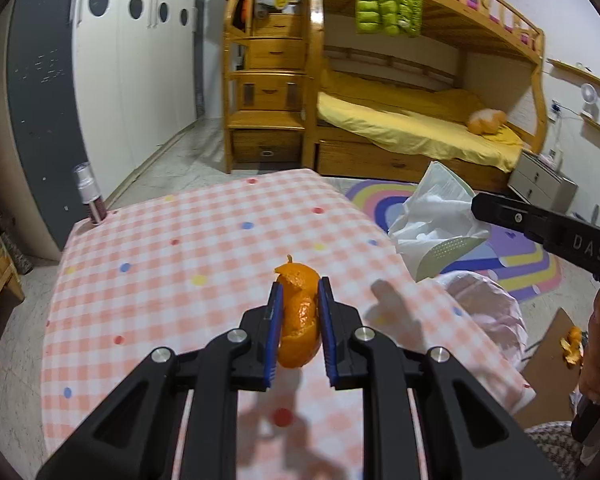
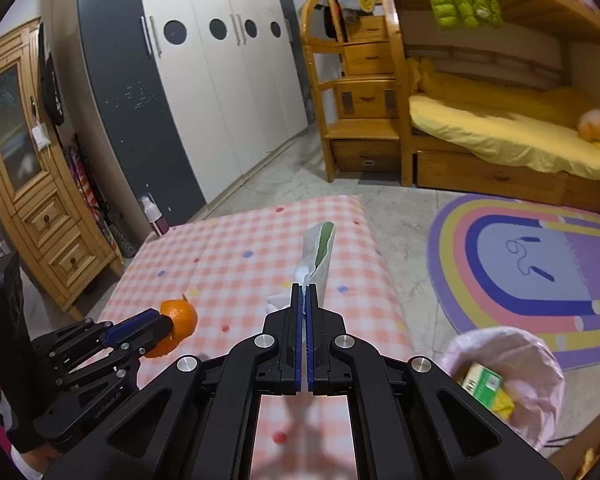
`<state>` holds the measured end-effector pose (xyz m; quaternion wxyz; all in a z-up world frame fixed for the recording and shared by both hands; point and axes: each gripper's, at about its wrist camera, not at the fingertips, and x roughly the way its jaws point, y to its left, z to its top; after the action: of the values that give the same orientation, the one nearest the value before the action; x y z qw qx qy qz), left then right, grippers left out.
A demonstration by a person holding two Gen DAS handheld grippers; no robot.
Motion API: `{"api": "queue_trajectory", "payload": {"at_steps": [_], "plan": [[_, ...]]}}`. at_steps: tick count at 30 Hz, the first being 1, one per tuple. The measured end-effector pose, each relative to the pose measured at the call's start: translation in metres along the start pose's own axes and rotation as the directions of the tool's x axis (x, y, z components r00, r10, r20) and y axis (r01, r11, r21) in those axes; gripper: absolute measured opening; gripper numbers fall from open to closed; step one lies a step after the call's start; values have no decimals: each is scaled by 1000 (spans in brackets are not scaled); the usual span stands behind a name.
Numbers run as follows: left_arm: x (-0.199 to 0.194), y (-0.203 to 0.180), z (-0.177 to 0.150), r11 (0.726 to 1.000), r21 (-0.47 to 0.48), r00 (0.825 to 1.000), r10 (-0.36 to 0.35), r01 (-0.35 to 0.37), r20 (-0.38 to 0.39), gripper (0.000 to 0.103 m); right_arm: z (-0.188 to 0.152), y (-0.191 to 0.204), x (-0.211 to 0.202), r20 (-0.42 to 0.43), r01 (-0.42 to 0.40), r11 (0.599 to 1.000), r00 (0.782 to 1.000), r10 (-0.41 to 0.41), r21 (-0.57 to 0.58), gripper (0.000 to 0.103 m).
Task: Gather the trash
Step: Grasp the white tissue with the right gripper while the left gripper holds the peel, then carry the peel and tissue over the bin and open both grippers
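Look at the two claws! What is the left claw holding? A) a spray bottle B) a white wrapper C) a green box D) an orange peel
D: the left claw has its blue pads pressed on a curled orange peel above the checked tablecloth, while the white wrapper sits in the right claw.

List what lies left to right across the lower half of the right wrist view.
left gripper holding orange peel → right gripper shut on a white wrapper → bin lined with pink bag
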<state>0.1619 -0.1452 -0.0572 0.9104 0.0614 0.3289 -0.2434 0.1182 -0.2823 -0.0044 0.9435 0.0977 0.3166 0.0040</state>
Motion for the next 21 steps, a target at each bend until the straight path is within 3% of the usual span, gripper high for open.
{"api": "queue_trajectory", "payload": {"at_steps": [6, 12, 21], "plan": [[-2, -66, 0, 991, 99, 996, -86, 87, -21, 16, -25, -39, -44, 5, 75, 997, 997, -75, 34, 1], [16, -147, -1, 961, 199, 981, -182, 192, -69, 16, -57, -95, -79, -5, 173, 978, 985, -174, 117, 1], [65, -235, -2, 900, 297, 946, -285, 319, -153, 16, -101, -175, -78, -84, 260, 940, 965, -247, 222, 1]]}}
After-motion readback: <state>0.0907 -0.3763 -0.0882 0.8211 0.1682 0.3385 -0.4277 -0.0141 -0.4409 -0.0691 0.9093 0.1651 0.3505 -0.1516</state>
